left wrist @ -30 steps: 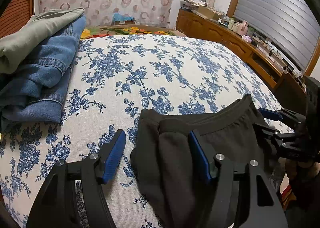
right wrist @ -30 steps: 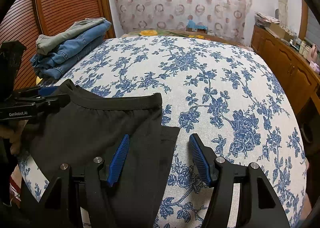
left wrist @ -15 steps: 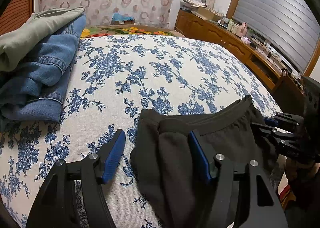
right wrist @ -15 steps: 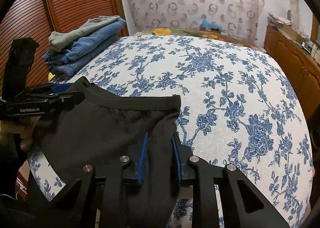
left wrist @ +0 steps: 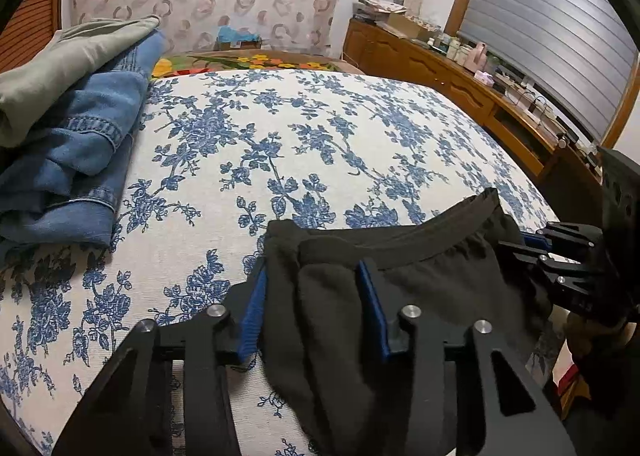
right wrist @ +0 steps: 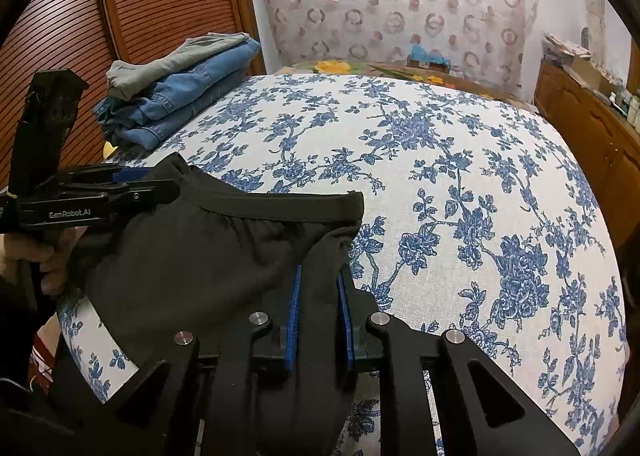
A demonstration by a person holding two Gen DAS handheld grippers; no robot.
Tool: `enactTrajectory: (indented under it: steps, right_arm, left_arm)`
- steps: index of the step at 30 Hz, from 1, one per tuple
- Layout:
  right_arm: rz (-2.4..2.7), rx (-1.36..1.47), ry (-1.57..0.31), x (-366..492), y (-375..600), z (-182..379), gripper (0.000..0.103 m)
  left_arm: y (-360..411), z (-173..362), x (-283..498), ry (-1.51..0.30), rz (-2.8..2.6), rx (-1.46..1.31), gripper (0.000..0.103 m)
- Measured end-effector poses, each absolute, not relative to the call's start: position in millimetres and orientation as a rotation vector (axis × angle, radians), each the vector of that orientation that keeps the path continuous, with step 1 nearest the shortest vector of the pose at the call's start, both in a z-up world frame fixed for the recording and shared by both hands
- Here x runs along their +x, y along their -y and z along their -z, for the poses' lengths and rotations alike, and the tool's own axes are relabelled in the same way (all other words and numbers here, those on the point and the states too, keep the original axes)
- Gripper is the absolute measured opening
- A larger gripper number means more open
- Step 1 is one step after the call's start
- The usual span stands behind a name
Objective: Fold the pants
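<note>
- Black soft fabric pants (left wrist: 420,288), bunched, lie at the near edge of the blue-floral bed (left wrist: 280,135).
- Left gripper (left wrist: 312,296) jaws closing on 1 waistband corner; right gripper (right wrist: 318,296) jaws closing, pinching the other.
- Risk: thick bunch slips out or only 1 layer gets caught, giving a skewed fold.

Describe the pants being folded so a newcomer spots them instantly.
On the blue-floral bed cover, look at the near edge, away from the stacked jeans. The black pants lie there, elastic waistband up, between both grippers: the only dark, unfolded garment.

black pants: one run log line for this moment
black pants waistband on bed | left gripper closing on fabric | right gripper closing on fabric
</note>
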State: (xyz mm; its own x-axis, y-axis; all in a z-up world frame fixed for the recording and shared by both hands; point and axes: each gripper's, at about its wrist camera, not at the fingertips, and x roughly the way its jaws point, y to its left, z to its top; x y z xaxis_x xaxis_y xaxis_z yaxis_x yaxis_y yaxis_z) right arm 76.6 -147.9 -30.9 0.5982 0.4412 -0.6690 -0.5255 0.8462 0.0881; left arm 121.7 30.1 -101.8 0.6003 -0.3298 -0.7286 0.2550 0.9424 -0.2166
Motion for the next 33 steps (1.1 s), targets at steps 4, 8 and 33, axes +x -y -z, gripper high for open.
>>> enactTrajectory:
  steps: [4, 8, 33]
  right_arm:
    - [-0.568, -0.123, -0.730, 74, 147, 29, 0.016]
    - [-0.579, -0.100, -0.711, 71, 149, 25, 0.016]
    - [-0.597, -0.126, -0.534, 53, 157, -26, 0.014]
  left_arm:
    - [-28, 100, 120, -0.855, 0.355, -0.084, 0.030]
    - [-28, 94, 115, -0.837, 0.361, -0.089, 0.024]
    - [-32, 20, 86, -0.598, 0.363, -0.081, 0.013]
